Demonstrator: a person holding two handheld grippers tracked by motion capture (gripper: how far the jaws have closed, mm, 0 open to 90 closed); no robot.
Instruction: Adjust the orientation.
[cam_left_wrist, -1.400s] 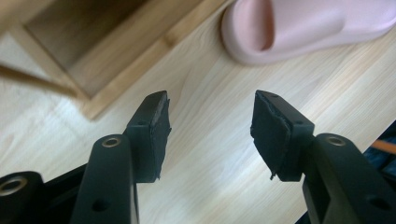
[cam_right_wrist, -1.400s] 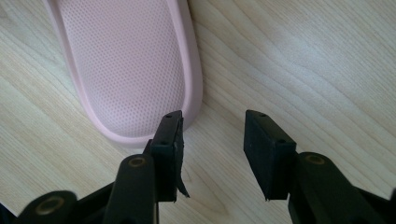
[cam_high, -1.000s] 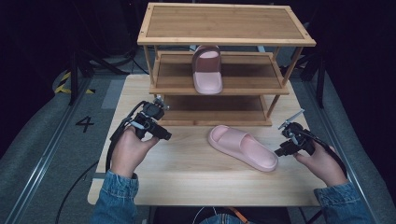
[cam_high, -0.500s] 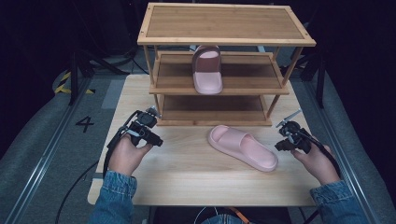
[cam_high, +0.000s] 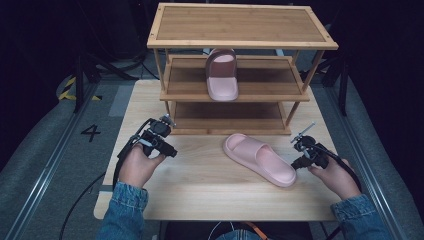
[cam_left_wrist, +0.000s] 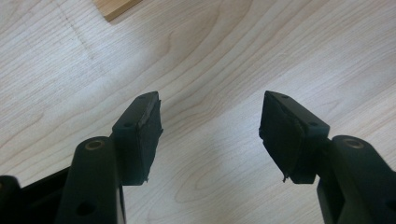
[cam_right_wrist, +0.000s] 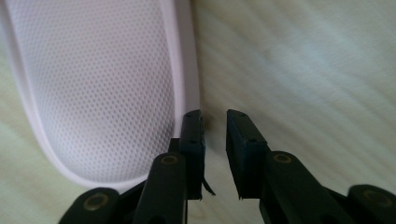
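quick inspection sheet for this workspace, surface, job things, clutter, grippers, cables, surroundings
surface: pale wooden table, bare in front of the rack
job's things: one pink slipper lies flat on the table at an angle; second slipper sits on the middle shelf of the wooden rack
clutter: nothing seen
grippers: left gripper jaws wide apart over bare wood, nothing between them; right gripper jaws narrow, just been reopening slightly, beside the slipper's heel rim, nothing clamped
cables: a black cable trails from the left gripper, another from the right
surroundings: grey floor mat marked 4, dark beyond
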